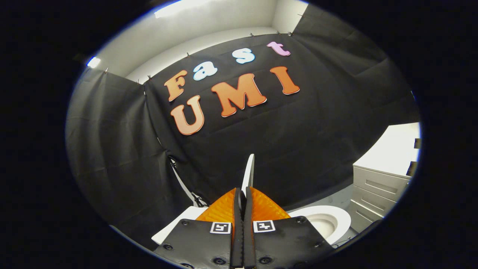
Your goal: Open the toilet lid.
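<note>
1. One hand-held gripper [243,203] is being seen, its two fingers [224,209] brought close together with a thin white edge pinched between them.
2. That thin white edge is being taken as the toilet lid [249,170]: one lid, raised upright and seen edge-on, rising from between the fingertips and standing out just ahead of them against the dark cloth.
3. One toilet bowl [330,220] with its white seat ring is being shown below and to the right of the fingers, close beside them; its opening is lying uncovered.
4. One white flat surface [179,222] is being shown just to the left of the fingers, low down; whether it is the cistern top or another part of the toilet cannot be told.
5. One white cabinet [377,186] with three drawer fronts being counted is standing farther off to the right, beyond the bowl.
6. The black cloth wall [298,142] is hanging beyond the fingers, across the whole background, in several joined panels; a gap between two panels is opening to the left of the lid.
7. A white room wall [209,30] is being seen above the cloth, with one bright light strip [175,9] high up.
8. The lower part of the lid and part of the bowl's near rim are being hidden by the fingers.
</note>
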Tool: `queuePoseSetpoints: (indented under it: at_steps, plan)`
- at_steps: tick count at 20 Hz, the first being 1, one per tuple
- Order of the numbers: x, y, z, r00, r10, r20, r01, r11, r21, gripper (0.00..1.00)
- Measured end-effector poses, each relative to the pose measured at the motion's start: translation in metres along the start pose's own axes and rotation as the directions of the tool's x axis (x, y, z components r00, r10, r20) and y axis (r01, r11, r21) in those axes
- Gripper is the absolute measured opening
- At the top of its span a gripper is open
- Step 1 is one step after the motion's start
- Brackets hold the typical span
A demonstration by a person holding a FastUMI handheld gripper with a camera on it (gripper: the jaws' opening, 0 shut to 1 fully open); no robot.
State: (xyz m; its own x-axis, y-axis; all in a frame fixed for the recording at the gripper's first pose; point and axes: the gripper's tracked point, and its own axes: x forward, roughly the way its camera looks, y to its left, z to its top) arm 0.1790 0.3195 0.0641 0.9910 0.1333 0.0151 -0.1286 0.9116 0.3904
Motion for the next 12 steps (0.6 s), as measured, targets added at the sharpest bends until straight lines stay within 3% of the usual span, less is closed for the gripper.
queuePoseSetpoints:
  at_steps: [12]
  plan:
    - [0.011,0.116,-0.015,0.995,0.080,-0.054,-0.087,0.983,-0.160,0.08]
